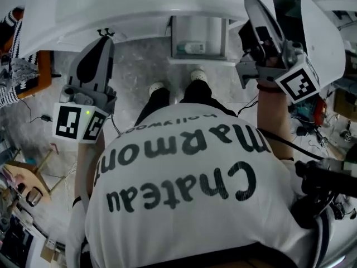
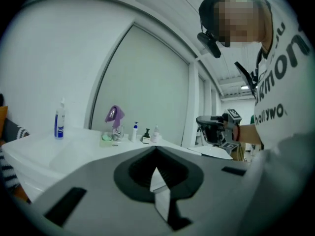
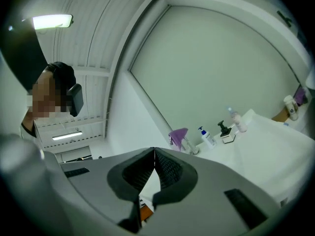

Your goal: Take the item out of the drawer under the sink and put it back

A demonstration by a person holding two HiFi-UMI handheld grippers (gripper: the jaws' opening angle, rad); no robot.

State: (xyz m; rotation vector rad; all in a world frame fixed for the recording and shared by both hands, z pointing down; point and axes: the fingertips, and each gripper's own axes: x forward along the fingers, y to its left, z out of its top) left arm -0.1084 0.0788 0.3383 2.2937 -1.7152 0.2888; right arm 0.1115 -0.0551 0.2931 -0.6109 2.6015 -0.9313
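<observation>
A white wall (image 2: 59, 58) rises behind a long white worktop (image 2: 34, 149). Set into the wall is a large pale green panel (image 2: 147, 82) with a rounded upper corner; whether it is a mirror or a window cannot be told. Overhead runs a ceiling of white ribbed slats (image 3: 98, 33) with a lit strip light (image 3: 51, 21). The floor (image 1: 139, 66) is grey and mottled. A wooden stool (image 1: 30, 177) and loose cables (image 1: 39, 118) clutter the floor's left side.

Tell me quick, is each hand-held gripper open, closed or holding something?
Left hand-held gripper: closed, holding nothing.
Right hand-held gripper: closed, holding nothing.
</observation>
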